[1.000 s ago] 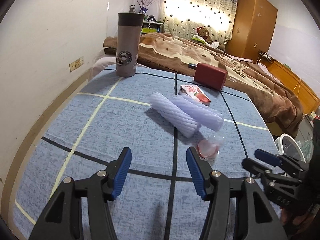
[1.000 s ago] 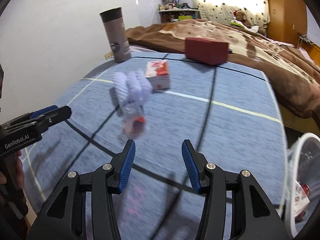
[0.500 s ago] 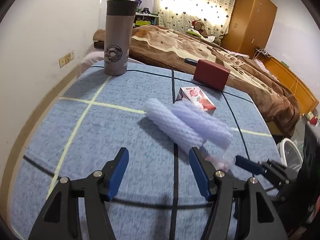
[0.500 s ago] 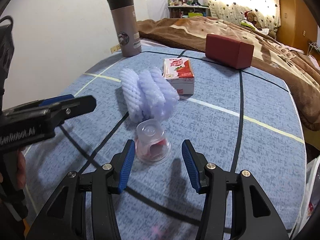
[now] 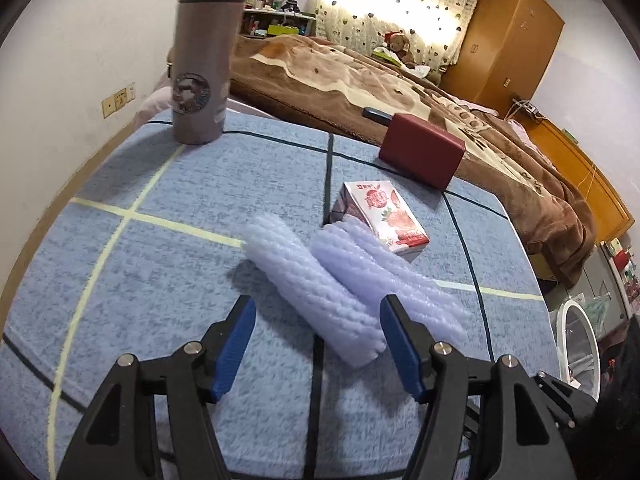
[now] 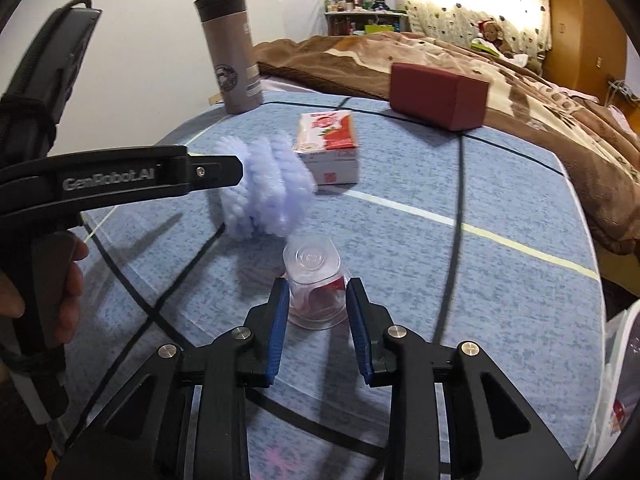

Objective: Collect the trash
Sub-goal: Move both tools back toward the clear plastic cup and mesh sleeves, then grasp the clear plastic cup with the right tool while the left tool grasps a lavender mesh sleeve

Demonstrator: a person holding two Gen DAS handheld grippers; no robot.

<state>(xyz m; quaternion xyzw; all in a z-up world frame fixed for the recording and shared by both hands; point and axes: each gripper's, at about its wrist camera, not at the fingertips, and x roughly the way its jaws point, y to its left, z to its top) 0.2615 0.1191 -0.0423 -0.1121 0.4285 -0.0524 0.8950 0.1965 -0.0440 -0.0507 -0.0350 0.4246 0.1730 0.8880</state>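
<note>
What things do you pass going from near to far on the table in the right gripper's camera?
Clear plastic cup → purple foam net → strawberry milk carton → dark red box.

A table (image 5: 168,264) under a blue grid-lined cloth carries a grey tumbler (image 5: 202,64), dark red box (image 5: 422,150), strawberry carton (image 5: 390,216), lilac foam netting (image 5: 320,292) and upturned clear cup (image 6: 316,280).
</note>
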